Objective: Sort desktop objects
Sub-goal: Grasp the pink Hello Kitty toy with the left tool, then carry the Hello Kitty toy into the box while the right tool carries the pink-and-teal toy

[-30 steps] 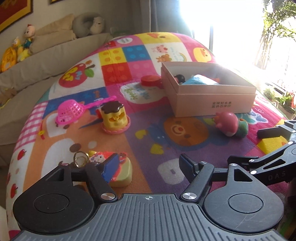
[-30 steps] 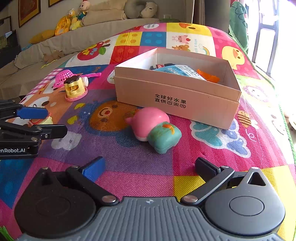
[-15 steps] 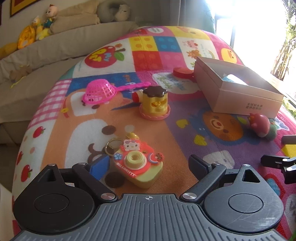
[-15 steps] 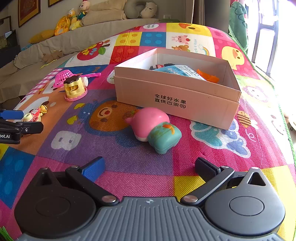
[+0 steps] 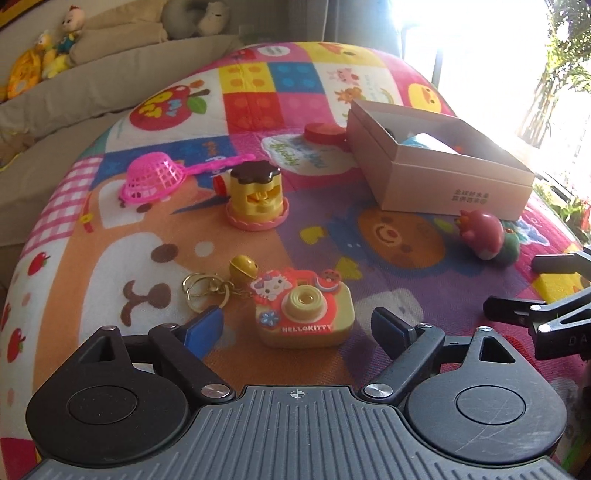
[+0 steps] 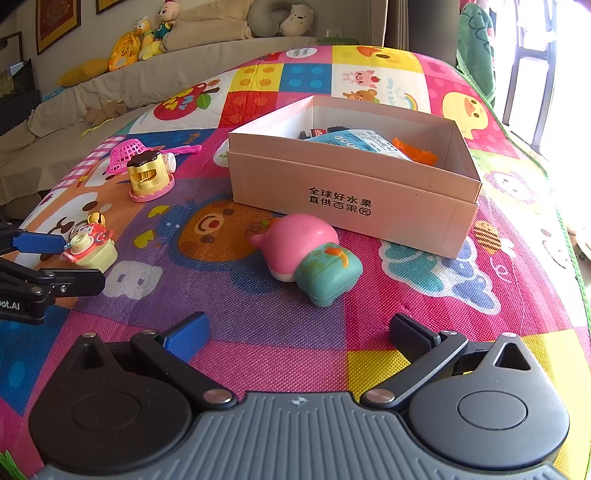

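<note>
My left gripper (image 5: 297, 326) is open and empty, its fingers on either side of a Hello Kitty toy camera keychain (image 5: 304, 312) lying on the play mat; the camera also shows in the right wrist view (image 6: 90, 245). My right gripper (image 6: 297, 332) is open and empty, just short of a pink and teal squishy toy (image 6: 308, 256), which also shows in the left wrist view (image 5: 484, 236). An open cardboard box (image 6: 354, 195) holding several items stands behind it. A yellow pudding toy (image 5: 256, 197) and a pink strainer (image 5: 155, 179) lie further back.
A red round lid (image 5: 323, 133) lies left of the box (image 5: 436, 181). The colourful mat (image 6: 258, 325) covers the surface and drops off at its left edge. A sofa with plush toys (image 6: 147, 33) stands behind.
My left gripper has swung left and settled around the toy camera, which now sits centred between its fingers. My right gripper has not moved.
</note>
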Tool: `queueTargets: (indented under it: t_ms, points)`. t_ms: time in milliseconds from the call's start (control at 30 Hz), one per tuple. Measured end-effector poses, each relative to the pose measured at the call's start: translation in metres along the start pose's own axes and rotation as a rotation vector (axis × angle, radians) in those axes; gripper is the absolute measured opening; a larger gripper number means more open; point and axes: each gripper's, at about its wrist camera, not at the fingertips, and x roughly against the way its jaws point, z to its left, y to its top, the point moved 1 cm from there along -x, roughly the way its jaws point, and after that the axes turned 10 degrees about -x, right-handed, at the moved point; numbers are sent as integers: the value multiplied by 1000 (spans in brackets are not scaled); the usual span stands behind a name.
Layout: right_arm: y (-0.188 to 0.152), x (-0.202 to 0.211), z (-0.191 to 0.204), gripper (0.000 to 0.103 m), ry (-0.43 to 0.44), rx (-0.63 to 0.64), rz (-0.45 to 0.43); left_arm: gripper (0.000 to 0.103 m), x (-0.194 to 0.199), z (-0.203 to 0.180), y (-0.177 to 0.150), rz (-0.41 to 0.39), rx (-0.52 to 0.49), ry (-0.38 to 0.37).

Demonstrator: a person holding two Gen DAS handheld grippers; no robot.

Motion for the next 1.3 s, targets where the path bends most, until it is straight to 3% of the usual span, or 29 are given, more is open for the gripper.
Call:
queueTargets:
  t_ms: [300,533,700,800,867,933,1067,1200,1300]
  points:
    - [1,0,1,103,-5,4,6,62,2,-14,3,-9,-53,-7]
    - [22,-1,3,103,8,57,-38,62,20,-17,-12,-7,-70,-41]
    - [38,-21,1,80,1,54,4,74,19,-15,-12,-6,-55,-42]
    - [43,-22,-1,59,20,35,26,74,17,-16,-11,-7,-60,-32]
    - [42,-17,2,58,27,44,25,73,16,-18,-10,-7,-64,-27]
    - [39,-8,4,57,41,56,35,61,16,-20,-8,-5,-75,-20]
    - [37,22,3,56,93,61,56,61,25,-28,4,-31,-102,-30]
    - [62,81,-4,56,117,70,-87,61,50,-36,46,-178,-168,-43]
    - [103,130,-20,56,113,18,-274,61,65,-46,93,-320,-228,-35]
